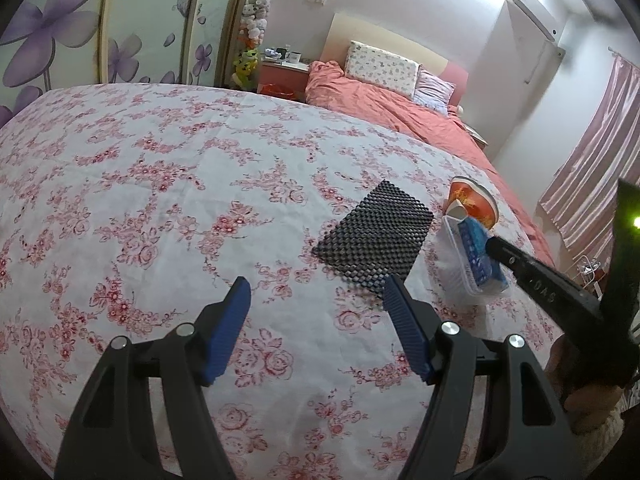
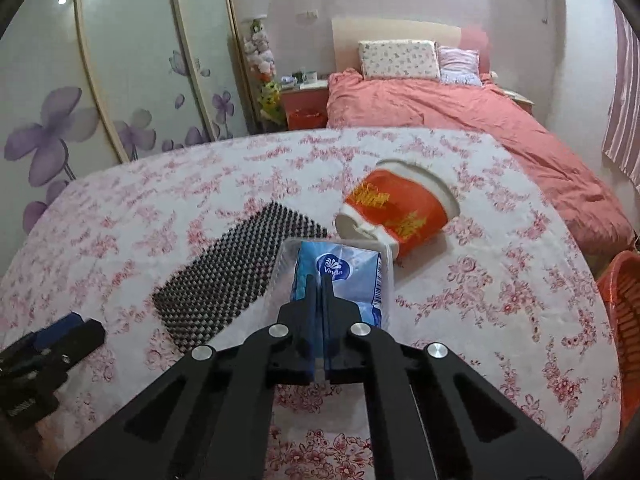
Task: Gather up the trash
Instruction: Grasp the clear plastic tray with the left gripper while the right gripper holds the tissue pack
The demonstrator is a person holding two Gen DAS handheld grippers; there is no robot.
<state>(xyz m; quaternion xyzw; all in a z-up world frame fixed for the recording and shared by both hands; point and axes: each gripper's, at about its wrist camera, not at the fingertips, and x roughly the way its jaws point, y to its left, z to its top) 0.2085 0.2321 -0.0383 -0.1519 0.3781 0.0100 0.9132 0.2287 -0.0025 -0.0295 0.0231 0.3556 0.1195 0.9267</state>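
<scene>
A clear plastic tray holding a blue Vinda tissue pack (image 2: 352, 276) is pinched by my right gripper (image 2: 319, 280), whose jaws are closed on its near edge. The same tray with the tissue pack (image 1: 476, 258) shows in the left wrist view at the right, with the right gripper (image 1: 494, 245) on it. An orange and white paper cup (image 2: 400, 210) lies on its side just beyond the tray; it also shows in the left wrist view (image 1: 474, 200). My left gripper (image 1: 316, 294) is open and empty over the floral tablecloth (image 1: 160, 200).
A black non-slip mat (image 2: 236, 276) lies left of the tray, and shows in the left wrist view (image 1: 376, 236). An orange basket (image 2: 624, 328) stands off the table's right edge. A bed with a pink quilt (image 2: 460, 120) is behind the table.
</scene>
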